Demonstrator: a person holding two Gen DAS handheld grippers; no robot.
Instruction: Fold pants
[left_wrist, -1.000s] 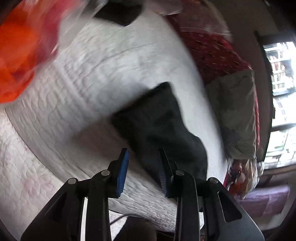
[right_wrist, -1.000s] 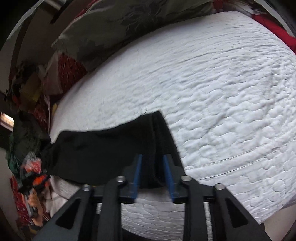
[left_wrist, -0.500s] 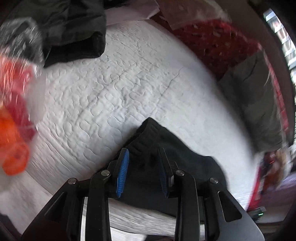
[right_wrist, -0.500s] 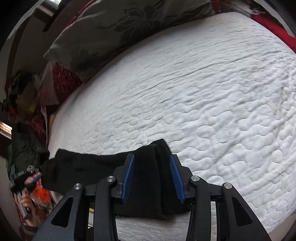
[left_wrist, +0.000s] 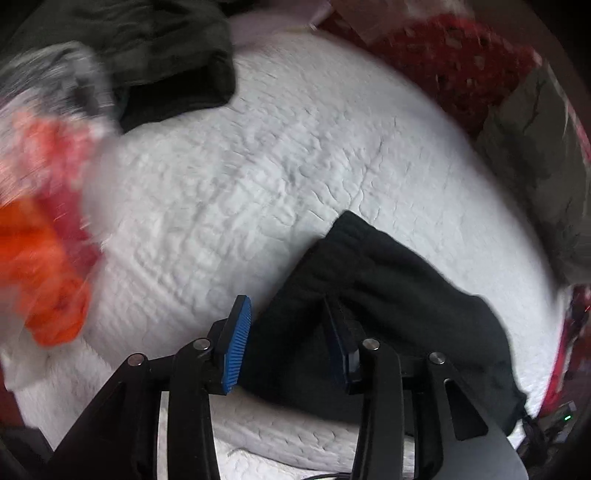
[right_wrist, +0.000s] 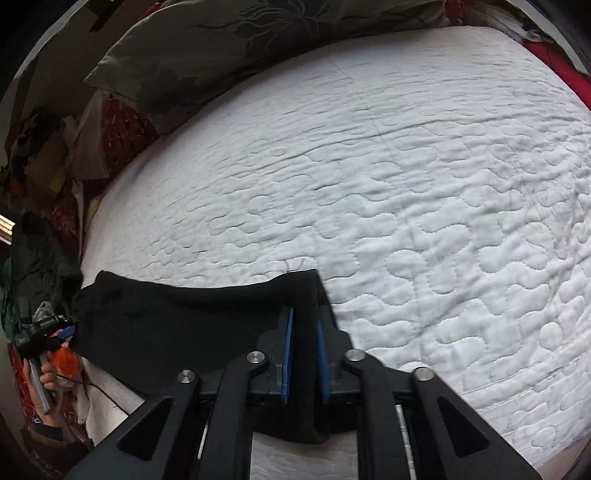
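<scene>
1. The right gripper (right_wrist: 303, 354) has its blue pads pinched together on a fold at one end of the black pants (right_wrist: 192, 321).
2. From that grip, the pants stretch away to the gripper's left, lying flat near the edge of the white quilted bedspread (right_wrist: 424, 192).
3. Beyond the bedspread, ahead of the right gripper, lies a grey floral pillow (right_wrist: 240, 40).
4. The left gripper (left_wrist: 286, 343) is spread wide open; the pants' (left_wrist: 388, 295) ribbed end sits between and just ahead of its pads.
5. Farther ahead and to its left lie a dark green garment (left_wrist: 159, 59) and blurred orange fabric (left_wrist: 40, 266).
</scene>
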